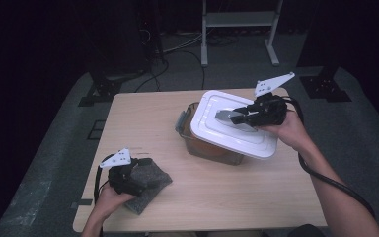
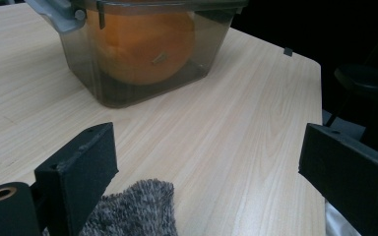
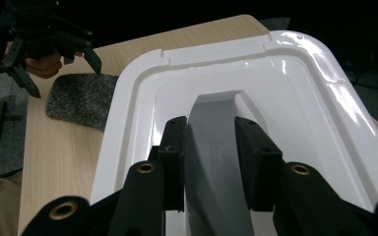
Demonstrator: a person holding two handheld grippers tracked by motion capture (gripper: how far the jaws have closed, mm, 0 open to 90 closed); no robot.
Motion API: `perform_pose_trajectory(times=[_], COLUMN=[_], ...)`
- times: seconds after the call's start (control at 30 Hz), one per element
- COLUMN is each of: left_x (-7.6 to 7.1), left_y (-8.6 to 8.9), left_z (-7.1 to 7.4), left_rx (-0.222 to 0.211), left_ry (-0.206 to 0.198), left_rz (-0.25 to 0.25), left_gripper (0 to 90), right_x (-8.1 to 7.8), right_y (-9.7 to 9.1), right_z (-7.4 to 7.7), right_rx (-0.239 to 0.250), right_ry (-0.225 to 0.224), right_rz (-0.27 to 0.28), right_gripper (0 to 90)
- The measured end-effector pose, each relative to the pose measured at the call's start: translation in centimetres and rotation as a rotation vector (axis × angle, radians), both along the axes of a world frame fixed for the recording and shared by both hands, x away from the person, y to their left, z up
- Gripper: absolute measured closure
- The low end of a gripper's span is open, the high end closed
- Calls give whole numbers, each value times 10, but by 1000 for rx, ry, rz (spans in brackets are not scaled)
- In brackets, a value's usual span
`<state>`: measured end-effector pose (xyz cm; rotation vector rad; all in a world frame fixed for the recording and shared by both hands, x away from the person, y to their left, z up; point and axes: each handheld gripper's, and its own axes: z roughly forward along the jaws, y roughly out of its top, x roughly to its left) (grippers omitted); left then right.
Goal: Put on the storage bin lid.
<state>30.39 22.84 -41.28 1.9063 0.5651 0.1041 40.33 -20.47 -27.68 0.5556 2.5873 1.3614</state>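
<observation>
R gripper point(image 1: 237, 117) is clamped on the grey handle point(image 3: 215, 147) of the white lid point(image 1: 217, 140), jaws pinched in on both sides of it. Lid hangs tilted over the clear box point(image 1: 190, 136), covering most of it; box's 9 o'clock edge and its grey latch point(image 1: 181, 123) are uncovered. Can't tell if the lid touches the box rim. Box sits on the table point(image 1: 256, 197) a bit past centre toward 1 o'clock. Inside it: an orange fruit point(image 2: 142, 42), seen through the wall in the L gripper view.

L gripper point(image 1: 143, 175) is down at the table's 7 o'clock corner, jaws wide apart, nothing pressed between them. Its left jaw sits on or just over the grey cloth point(image 1: 150, 185); cloth lies flat on the table, not picked up.

Progress, my read: lid is gripped and either partway on or partway off; can't tell which from this alone. Not seated square and latch not done up, so either way the lid job is about midway. Cloth not in use yet.

Count: 1 box, 1 lid, 1 lid handle, 1 fruit, 1 cloth, 1 table, 2 grippers. 1 latch visible; others, if any, hidden under the lid.
</observation>
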Motion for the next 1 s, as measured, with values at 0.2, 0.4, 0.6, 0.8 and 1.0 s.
perform_pose_trajectory(times=[0.2, 0.4, 0.6, 0.8, 1.0], left_x=[0, -1, -1, -1, -1], left_y=[1, 1, 2, 3, 4], left_z=[0, 0, -1, 0, -1], left_rx=[-2, 0, -3, -6, -4], left_ry=[-2, -3, 5, 3, 5], left_rz=[2, 1, 2, 7, 8], left_gripper=[67, 67, 67, 67, 67], right_x=[11, 23, 35, 46, 54], right_y=[12, 24, 33, 37, 43], right_z=[-10, -21, -22, -25, -34], right_rx=[-21, -38, -49, -41, -43], right_ry=[20, 43, 49, 62, 84], right_rz=[29, 49, 64, 66, 68], right_gripper=[658, 658, 658, 658, 658])
